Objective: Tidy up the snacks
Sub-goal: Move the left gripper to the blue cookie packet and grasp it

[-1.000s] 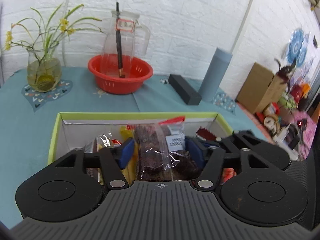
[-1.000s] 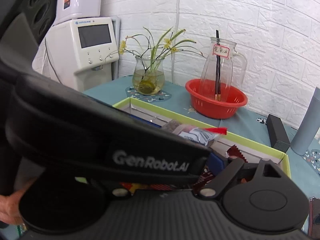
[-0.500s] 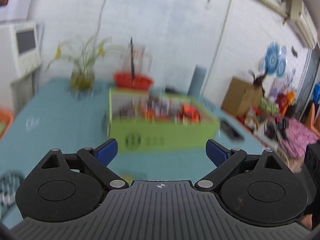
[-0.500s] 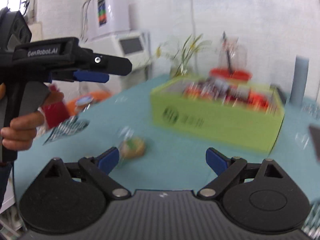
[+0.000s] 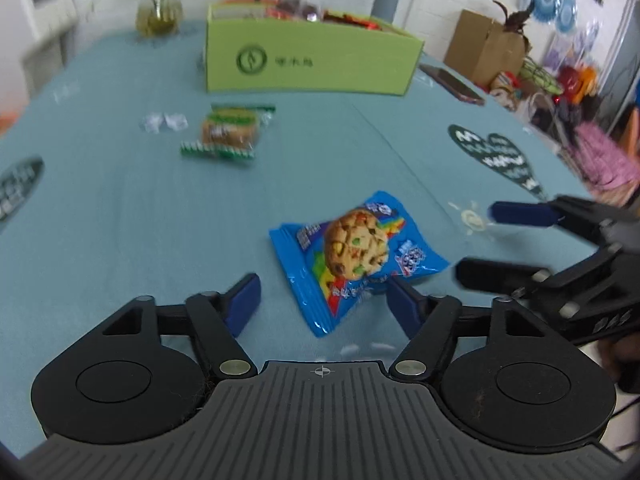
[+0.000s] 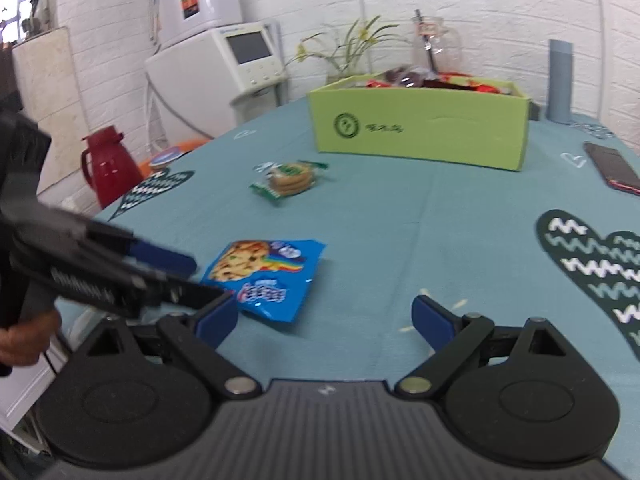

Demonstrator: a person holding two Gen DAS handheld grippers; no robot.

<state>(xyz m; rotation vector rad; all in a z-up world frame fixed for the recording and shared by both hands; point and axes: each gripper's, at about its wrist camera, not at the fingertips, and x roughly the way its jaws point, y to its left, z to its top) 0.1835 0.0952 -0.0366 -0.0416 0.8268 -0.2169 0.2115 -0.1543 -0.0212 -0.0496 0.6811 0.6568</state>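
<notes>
Left gripper [image 5: 322,302] hovering low over the teal tablecloth [image 5: 120,208], jaws spread wide and holding nothing, blue cookie packet [image 5: 354,254] lying flat on the cloth between and just ahead of the blue fingertips [image 5: 244,300]. Right gripper [image 6: 324,318] likewise gaping and empty, the same blue cookie packet [image 6: 266,276] lying just beyond its left fingertip. Farther out, green-wrapped biscuit pack [image 5: 228,132] resting apart on the cloth, small clear wrapper [image 5: 164,122] just beside it. Beyond, green box [image 5: 312,60] standing with snack packs showing above its rim. Phone [image 6: 612,168] lying near the box's right end.
</notes>
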